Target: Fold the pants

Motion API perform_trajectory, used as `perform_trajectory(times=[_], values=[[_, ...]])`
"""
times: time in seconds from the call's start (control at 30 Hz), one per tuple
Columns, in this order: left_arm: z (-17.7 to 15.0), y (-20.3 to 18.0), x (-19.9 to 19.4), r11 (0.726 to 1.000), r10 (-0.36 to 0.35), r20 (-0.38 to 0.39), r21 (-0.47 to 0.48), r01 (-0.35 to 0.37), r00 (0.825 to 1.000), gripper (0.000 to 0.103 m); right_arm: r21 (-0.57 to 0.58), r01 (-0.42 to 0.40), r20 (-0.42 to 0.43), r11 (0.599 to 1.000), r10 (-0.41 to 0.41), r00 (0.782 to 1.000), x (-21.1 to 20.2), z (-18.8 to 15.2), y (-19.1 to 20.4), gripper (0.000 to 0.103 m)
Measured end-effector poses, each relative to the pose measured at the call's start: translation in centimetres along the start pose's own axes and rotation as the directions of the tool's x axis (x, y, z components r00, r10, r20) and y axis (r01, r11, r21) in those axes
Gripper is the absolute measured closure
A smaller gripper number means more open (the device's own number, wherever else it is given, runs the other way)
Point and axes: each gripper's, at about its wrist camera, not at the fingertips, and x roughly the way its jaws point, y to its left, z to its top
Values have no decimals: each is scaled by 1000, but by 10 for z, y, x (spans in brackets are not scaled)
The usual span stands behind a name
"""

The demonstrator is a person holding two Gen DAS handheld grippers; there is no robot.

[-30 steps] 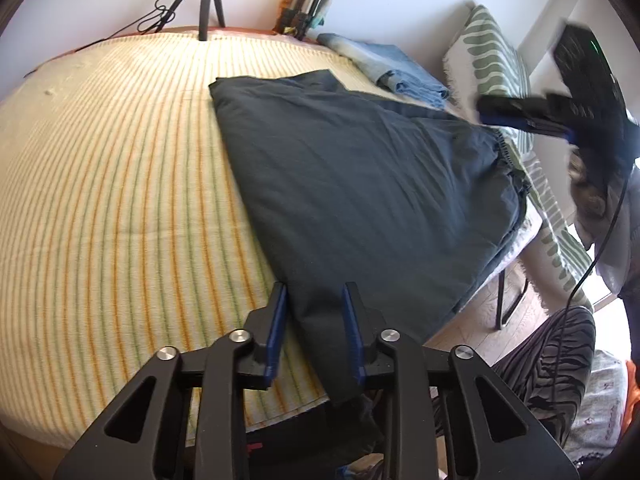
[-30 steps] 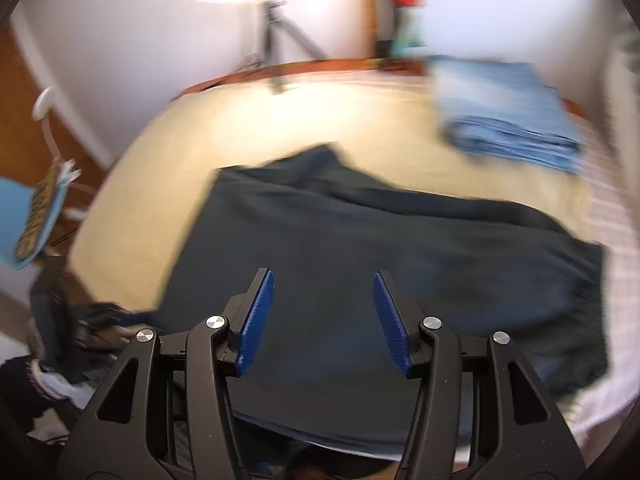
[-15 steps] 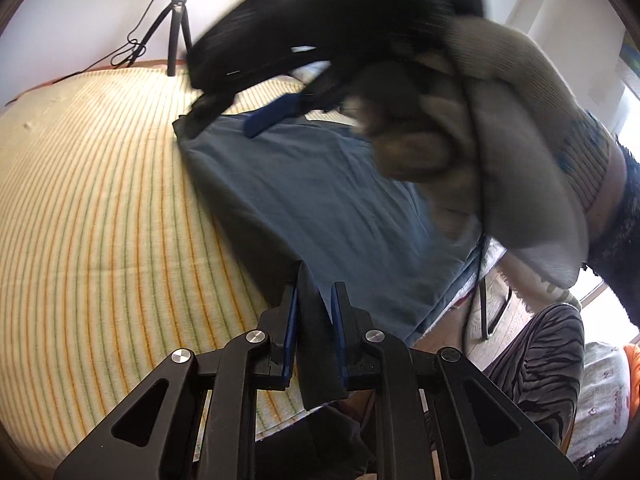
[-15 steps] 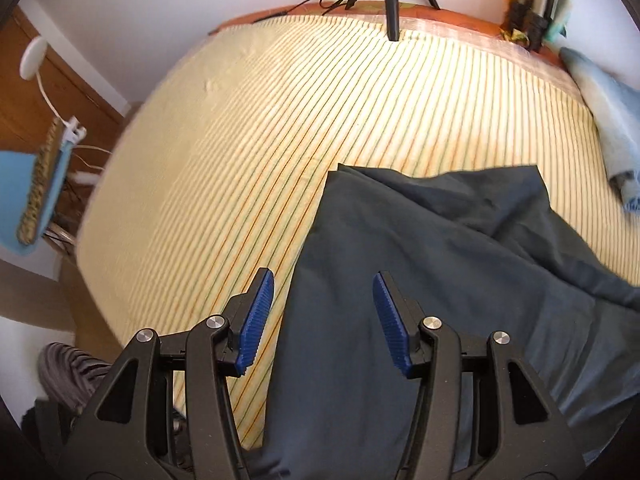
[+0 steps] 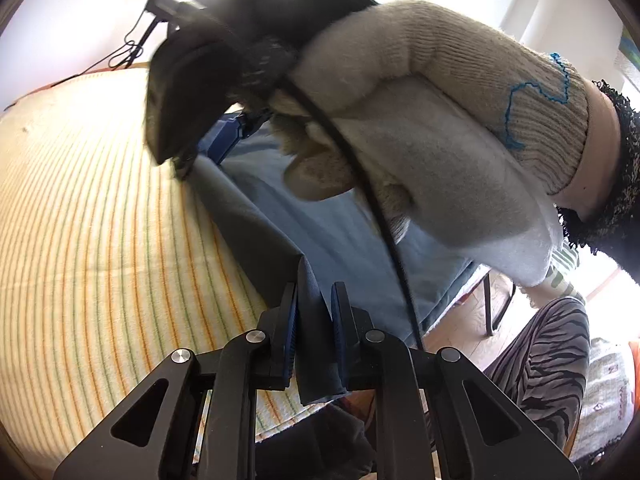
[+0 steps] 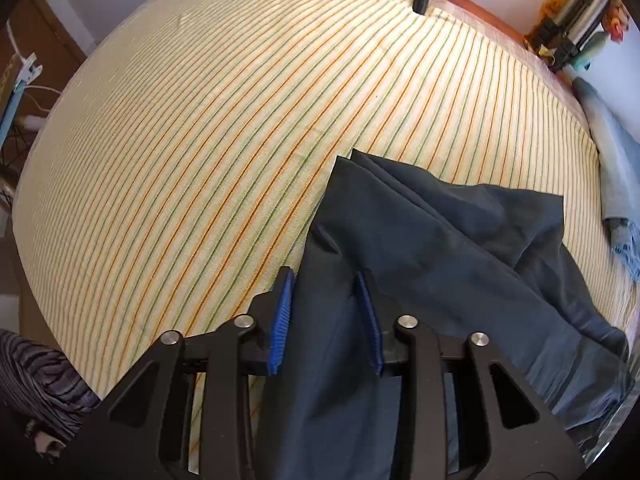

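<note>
Left wrist view: my gloved right hand (image 5: 432, 120) fills the upper frame and hides most of the pants (image 5: 320, 232); far hem not visible there. My left gripper (image 5: 314, 320) is pinching a raised fold at the pants' near edge. Right gripper (image 6: 326, 312): blue pads (image 6: 282, 320) partly spread with dark cloth between them; whether they grip it, I cannot tell. Pants lie crumpled on the striped bedsheet (image 6: 200, 140), toward its right side.

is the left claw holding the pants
Yes, the left claw is shut on a fold of the dark pants at the near edge of the striped bed.
</note>
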Motion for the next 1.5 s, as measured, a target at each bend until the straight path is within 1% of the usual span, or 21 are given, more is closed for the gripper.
perform_trajectory(times=[0.03, 0.07, 0.1, 0.13, 0.17, 0.3, 0.33, 0.37, 0.4, 0.43, 0.47, 0.5, 0.6, 0.73, 0.8, 0.83, 1.0, 1.07, 1.2, 1.33, 1.5], values=[[-1, -2, 0, 1000, 7, -1, -8, -7, 1000, 86, -1, 0, 3, 1000, 0, 1000, -1, 0, -2, 88], [-1, -1, -1, 1000, 17, -3, -20, -17, 1000, 82, 13, -18, 5, 1000, 18, 1000, -2, -1, -6, 90], [-2, -1, -1, 999, 28, -6, -30, -28, 1000, 68, 31, -38, 7, 999, 37, 999, -5, -2, -10, 93], [-3, -1, -2, 998, 47, -4, -42, -47, 999, 50, 42, -51, 12, 998, 51, 999, -6, -2, -13, 94], [-4, 0, -3, 997, 54, 5, -55, -53, 999, 47, 50, -66, 25, 997, 65, 998, -7, -3, -15, 95], [-7, -1, 2, 995, 52, -18, -88, -53, 998, 47, 87, -125, 74, 988, 118, 990, -17, -8, -29, 98], [-8, -2, 4, 993, 44, -21, -105, -46, 999, 50, 94, -133, 84, 987, 125, 989, -20, -10, -32, 98], [-10, -2, 6, 992, 37, -24, -122, -40, 999, 50, 104, -147, 100, 984, 136, 986, -24, -12, -37, 99], [-11, -3, 6, 990, 32, -20, -138, -35, 999, 56, 110, -157, 111, 981, 145, 983, -28, -14, -41, 99], [-11, -2, 6, 988, 23, -16, -151, -25, 1000, 77, 115, -166, 122, 979, 151, 981, -32, -18, -42, 99], [-10, -2, 6, 985, 16, -11, -172, -17, 1000, 87, 121, -177, 135, 977, 160, 978, -36, -21, -47, 99], [-9, -3, 5, 983, 16, 0, -182, -16, 1000, 92, 127, -188, 149, 974, 168, 974, -40, -22, -51, 99], [-3, -15, 0, 988, 6, 43, -152, 0, 999, 95, 140, -222, 187, 965, 195, 963, -54, -29, -58, 99], [11, -35, -4, 995, -34, 75, -95, 41, 997, 95, 158, -267, 238, 951, 226, 945, -74, -36, -77, 99], [22, -45, -3, 996, -57, 86, -69, 63, 995, 96, 165, -278, 264, 946, 229, 937, -83, -36, -88, 99], [23, -49, -2, 996, -68, 90, -55, 73, 994, 96, 170, -287, 280, 943, 233, 931, -90, -39, -96, 99], [41, -82, 11, 990, -139, 102, 10, 139, 985, 96, 195, -290, 340, 937, 213, 916, -122, -57, -133, 99], [45, -93, 17, 984, -180, 99, 25, 178, 979, 96, 207, -286, 358, 936, 199, 912, -132, -66, -152, 99], [60, -114, 35, 963, -268, 78, 54, 265, 960, 96, 226, -257, 378, 940, 159, 912, -146, -81, -184, 99], [70, -135, 54, 950, -307, 54, 81, 302, 950, 96, 265, -222, 387, 938, 107, 916, -154, -102, -222, 99], [82, -160, 83, 930, -360, 24, 95, 356, 933, 96, 314, -190, 384, 930, 59, 922, -158, -126, -261, 99]])
